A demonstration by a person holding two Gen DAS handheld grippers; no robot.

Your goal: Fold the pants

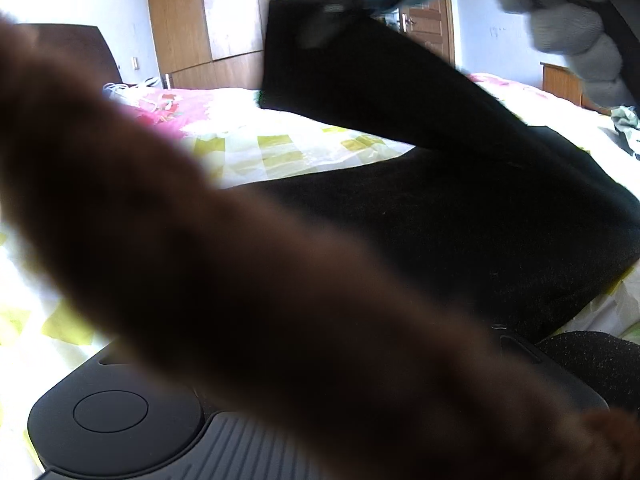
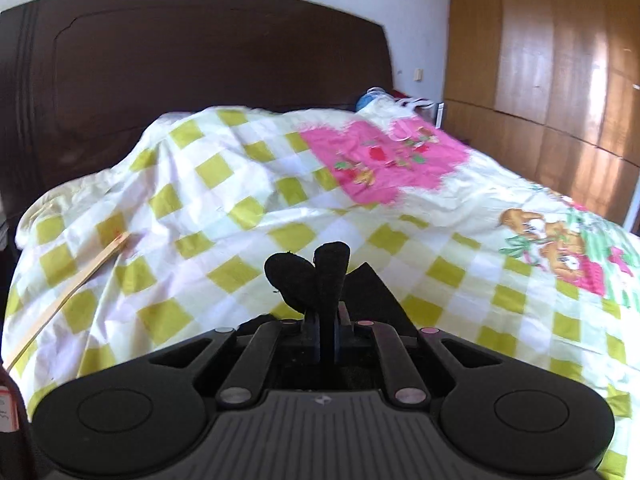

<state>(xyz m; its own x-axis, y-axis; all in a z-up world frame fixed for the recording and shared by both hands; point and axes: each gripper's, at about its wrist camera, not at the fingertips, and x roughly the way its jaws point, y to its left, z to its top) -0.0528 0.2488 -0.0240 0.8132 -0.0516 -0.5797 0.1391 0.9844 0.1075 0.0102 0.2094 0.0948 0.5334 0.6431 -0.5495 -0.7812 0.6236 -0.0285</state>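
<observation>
My right tongs [image 2: 320, 264] were closed on the pants [image 1: 440, 216] hem, lifting it toward 12 o'clock to fold; I could not tell the left tongs' opening.

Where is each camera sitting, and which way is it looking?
Left wrist: rides on the left tool, looking across the bed at the black pants; a blurred brown shape blocks its own fingers; the right tool lifts a pant leg, gloved hand behind.
Right wrist: rides on the right tool, facing the headboard; its fingers look shut on black cloth.
Shared: checkered quilt, wooden wardrobe, pants.
</observation>
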